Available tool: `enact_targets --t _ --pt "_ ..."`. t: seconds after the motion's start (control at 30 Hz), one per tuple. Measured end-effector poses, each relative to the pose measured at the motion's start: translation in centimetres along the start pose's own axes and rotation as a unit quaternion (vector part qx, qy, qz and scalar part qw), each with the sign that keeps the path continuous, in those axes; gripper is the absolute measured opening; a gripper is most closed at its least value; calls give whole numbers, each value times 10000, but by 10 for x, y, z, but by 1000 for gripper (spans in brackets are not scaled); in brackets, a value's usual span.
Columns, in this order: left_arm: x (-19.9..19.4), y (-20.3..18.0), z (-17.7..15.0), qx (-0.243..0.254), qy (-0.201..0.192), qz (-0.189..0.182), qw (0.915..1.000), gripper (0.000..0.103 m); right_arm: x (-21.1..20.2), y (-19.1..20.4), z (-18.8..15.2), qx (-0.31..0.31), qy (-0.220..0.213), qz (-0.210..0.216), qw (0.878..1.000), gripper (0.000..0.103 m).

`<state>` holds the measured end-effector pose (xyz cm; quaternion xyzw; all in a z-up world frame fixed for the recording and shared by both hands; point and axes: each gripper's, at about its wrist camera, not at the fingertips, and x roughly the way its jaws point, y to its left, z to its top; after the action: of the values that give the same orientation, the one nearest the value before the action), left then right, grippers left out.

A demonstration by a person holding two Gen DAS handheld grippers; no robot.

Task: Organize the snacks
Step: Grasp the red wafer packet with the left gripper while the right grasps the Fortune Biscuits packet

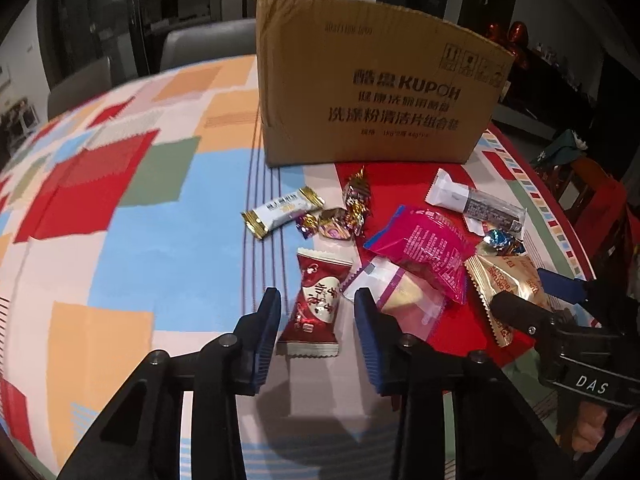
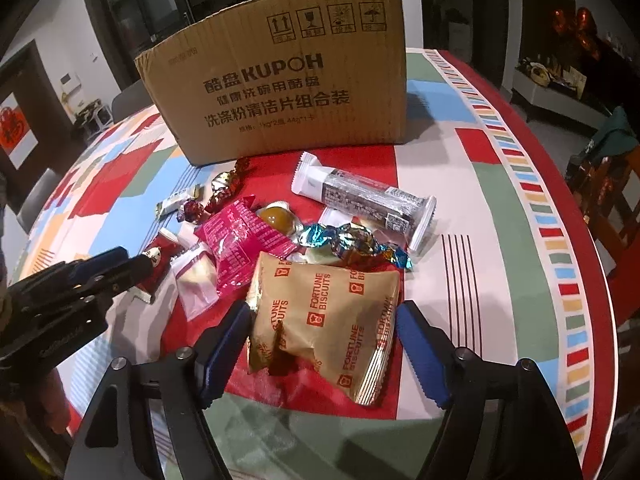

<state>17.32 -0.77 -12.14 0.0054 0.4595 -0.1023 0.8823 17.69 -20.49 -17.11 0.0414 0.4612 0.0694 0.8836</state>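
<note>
A red and white snack packet [image 1: 314, 308] lies on the patterned tablecloth between the blue fingers of my left gripper [image 1: 316, 320], which is open with a gap on the packet's right side. A gold Fortune Biscuits packet [image 2: 320, 320] lies between the fingers of my right gripper [image 2: 323, 314]; the pads stand at its two edges and the packet looks unsqueezed. A brown cardboard box [image 2: 280, 92] stands upright behind the snack pile. The right gripper [image 1: 532, 300] also shows at the right of the left wrist view, over the gold packet [image 1: 508, 280].
The pile between the grippers and the box [image 1: 372, 92] holds a pink packet [image 2: 244, 236], a clear packet [image 2: 196, 280], a long white-and-grey bar [image 2: 360, 200], a jelly cup [image 2: 274, 216] and foil candies [image 1: 352, 204]. A small white-gold bar [image 1: 282, 210] lies left. The round table edge [image 2: 580, 280] curves at right, with chairs beyond.
</note>
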Motion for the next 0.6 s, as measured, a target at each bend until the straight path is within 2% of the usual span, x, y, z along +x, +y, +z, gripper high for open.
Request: enact_targets --t 0.2,0.3,0.43,0.6 --pt "7 -2 -2 -17 143 -51 9999 25 -1 -1 1 -3 -14 32 10000 67" --pt "6 -3 -2 -12 147 -75 9999 22 -3 1 1 -76 -65 17 9999 61" --pt "3 -3 -4 -35 166 -112 9998 22 -6 3 0 -149 -103 -4 9998 56" --pt "-9 -5 -7 -38 106 -165 9998 22 -14 3 -2 -139 -147 24 9998 54"
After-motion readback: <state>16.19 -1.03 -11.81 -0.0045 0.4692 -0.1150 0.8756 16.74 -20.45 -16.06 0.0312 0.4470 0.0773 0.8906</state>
